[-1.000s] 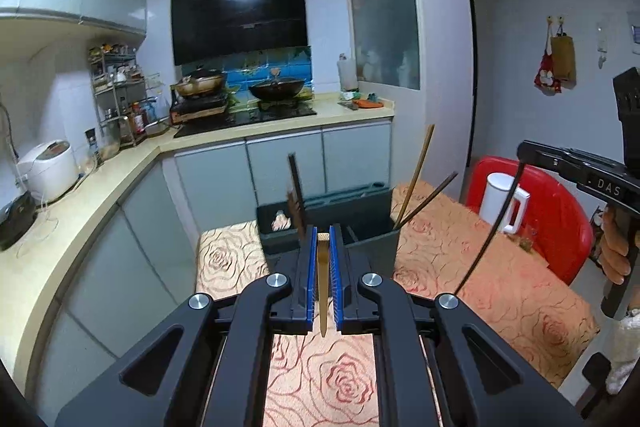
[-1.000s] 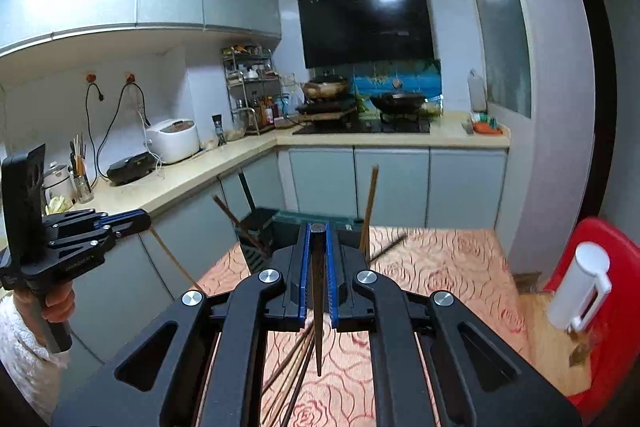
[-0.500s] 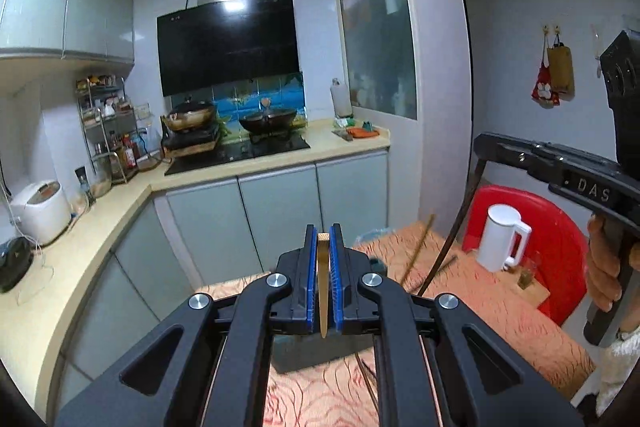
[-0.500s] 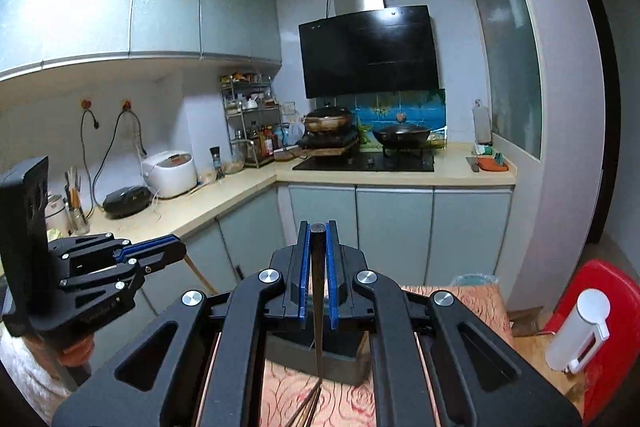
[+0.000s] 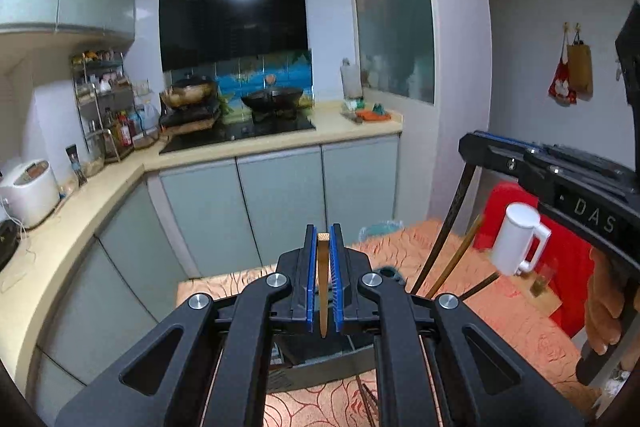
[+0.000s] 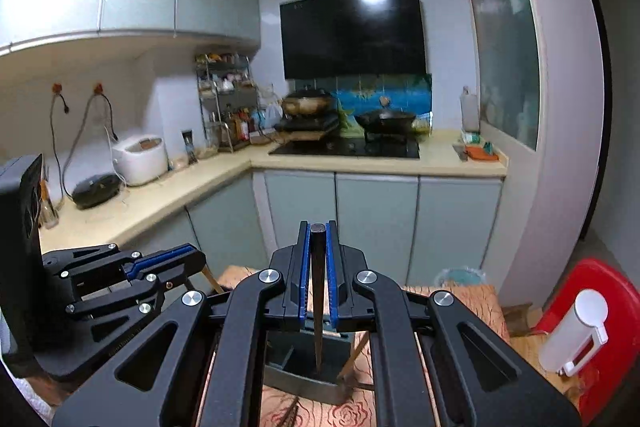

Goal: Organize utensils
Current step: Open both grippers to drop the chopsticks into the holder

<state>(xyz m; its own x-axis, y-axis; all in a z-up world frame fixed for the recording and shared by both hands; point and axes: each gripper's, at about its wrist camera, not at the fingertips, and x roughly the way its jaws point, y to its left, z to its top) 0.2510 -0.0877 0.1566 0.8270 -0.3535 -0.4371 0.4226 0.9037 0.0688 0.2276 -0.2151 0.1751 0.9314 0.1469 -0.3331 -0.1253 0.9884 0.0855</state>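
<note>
A small table covered in an orange rose-patterned cloth carries a dark utensil holder near its middle. Loose dark chopsticks lie on the cloth at the near edge, in front of the holder.

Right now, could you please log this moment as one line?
left claw: shut on light chopstick | right claw: shut on dark chopstick | both above black holder
</note>
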